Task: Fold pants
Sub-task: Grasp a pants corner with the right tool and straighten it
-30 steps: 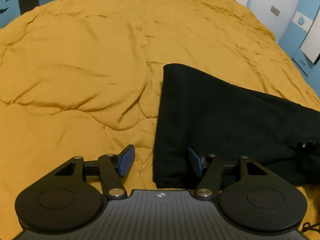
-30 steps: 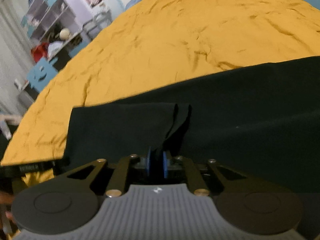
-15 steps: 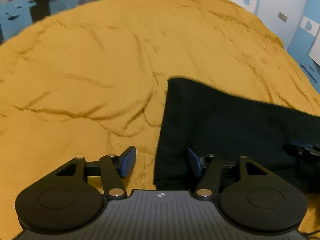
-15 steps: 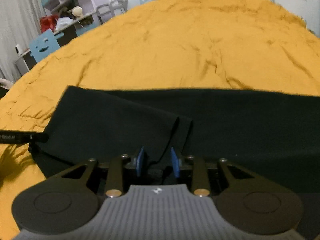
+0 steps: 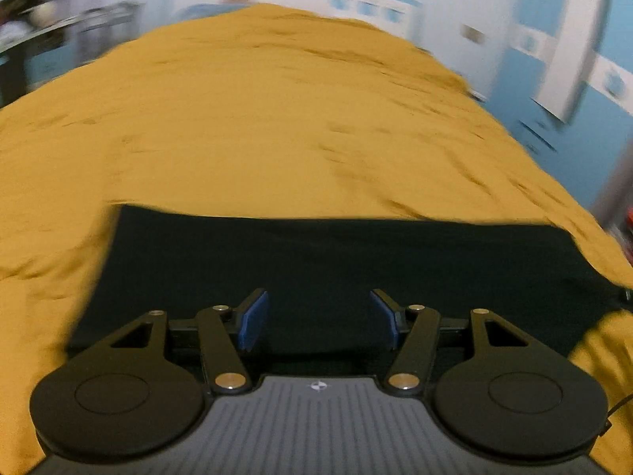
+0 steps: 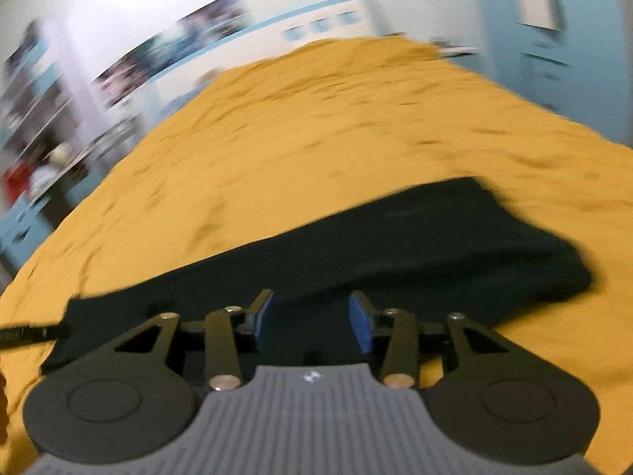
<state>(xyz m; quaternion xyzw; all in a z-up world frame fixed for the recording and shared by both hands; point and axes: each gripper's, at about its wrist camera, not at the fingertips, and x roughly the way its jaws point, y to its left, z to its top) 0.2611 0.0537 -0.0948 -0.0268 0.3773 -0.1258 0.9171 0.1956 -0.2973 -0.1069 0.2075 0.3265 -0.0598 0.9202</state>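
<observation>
The black pants (image 5: 336, 253) lie folded in a long flat band across the yellow bedspread (image 5: 257, 126). My left gripper (image 5: 318, 318) is open and empty, hovering over the band's near edge. In the right wrist view the pants (image 6: 395, 245) stretch from lower left to a rounded end at the right. My right gripper (image 6: 312, 322) is open and empty just above the near edge of the cloth. Both views are blurred by motion.
The bedspread (image 6: 316, 126) covers the whole bed. Shelves with clutter (image 6: 35, 150) stand at the left and blue cabinets (image 6: 554, 51) at the right beyond the bed. White and blue walls (image 5: 395, 4) lie behind.
My right gripper has opened and let go of the pants fold it pinched. Both grippers have swung and tilted up, so the pants now lie crosswise in front of them.
</observation>
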